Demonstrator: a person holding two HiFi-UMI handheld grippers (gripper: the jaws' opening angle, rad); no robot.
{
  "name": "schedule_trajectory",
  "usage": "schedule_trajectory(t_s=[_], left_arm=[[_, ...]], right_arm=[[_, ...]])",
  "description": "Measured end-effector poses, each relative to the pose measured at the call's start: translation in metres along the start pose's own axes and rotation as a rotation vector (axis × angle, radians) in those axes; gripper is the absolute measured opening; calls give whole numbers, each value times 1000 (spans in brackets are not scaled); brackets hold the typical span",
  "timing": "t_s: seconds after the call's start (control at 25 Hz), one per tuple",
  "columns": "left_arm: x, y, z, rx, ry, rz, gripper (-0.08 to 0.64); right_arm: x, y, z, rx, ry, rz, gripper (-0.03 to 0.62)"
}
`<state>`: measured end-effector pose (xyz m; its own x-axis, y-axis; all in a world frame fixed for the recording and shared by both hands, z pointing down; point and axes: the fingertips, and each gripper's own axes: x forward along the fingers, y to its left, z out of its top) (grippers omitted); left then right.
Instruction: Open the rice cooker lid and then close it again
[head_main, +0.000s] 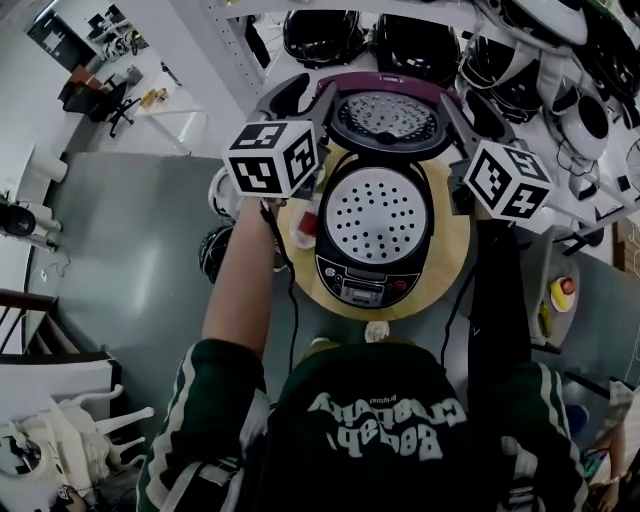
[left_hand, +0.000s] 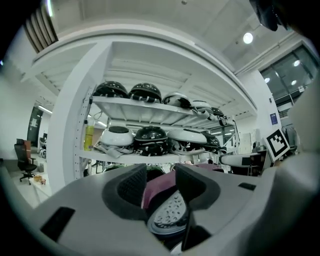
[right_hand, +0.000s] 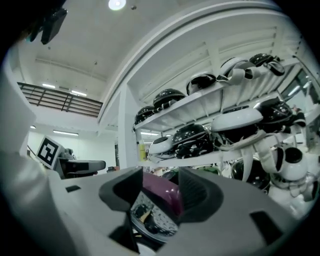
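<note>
Lid (head_main: 385, 118): upright and open, behind the rice cooker (head_main: 372, 250).
Left gripper (left_hand: 161, 181): your jaws stand apart, the lid's edge between them.
Right gripper (right_hand: 161, 184): likewise apart.
Risk: push unevenly and the lid could slam or slip free.

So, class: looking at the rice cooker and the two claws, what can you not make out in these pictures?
- Control panel print: head view, too small to read.
- Pot contents: head view, the perforated plate covers them.
- Right claw grip: right gripper view shows the jaws apart with the lid between them, but not whether the pads press it.
</note>
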<state>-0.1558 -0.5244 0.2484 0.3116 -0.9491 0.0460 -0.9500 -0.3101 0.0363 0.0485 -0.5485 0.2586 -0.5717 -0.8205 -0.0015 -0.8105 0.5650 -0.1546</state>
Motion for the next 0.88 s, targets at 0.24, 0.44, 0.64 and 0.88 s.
schedule_trajectory(t_s=[0.24, 0.44, 0.64, 0.88], left_arm=[[25, 11, 19, 3, 7, 16, 174], [47, 21, 11, -46, 58, 22, 184], [59, 23, -16, -156, 106, 18, 202], [57, 20, -17, -213, 91, 20, 192]], right_arm=[[27, -4, 3, 30, 28, 27, 215], [46, -6, 2, 22, 73, 27, 215], [53, -9, -5, 19, 123, 27, 230], [51, -7, -3, 16, 118, 26, 230]])
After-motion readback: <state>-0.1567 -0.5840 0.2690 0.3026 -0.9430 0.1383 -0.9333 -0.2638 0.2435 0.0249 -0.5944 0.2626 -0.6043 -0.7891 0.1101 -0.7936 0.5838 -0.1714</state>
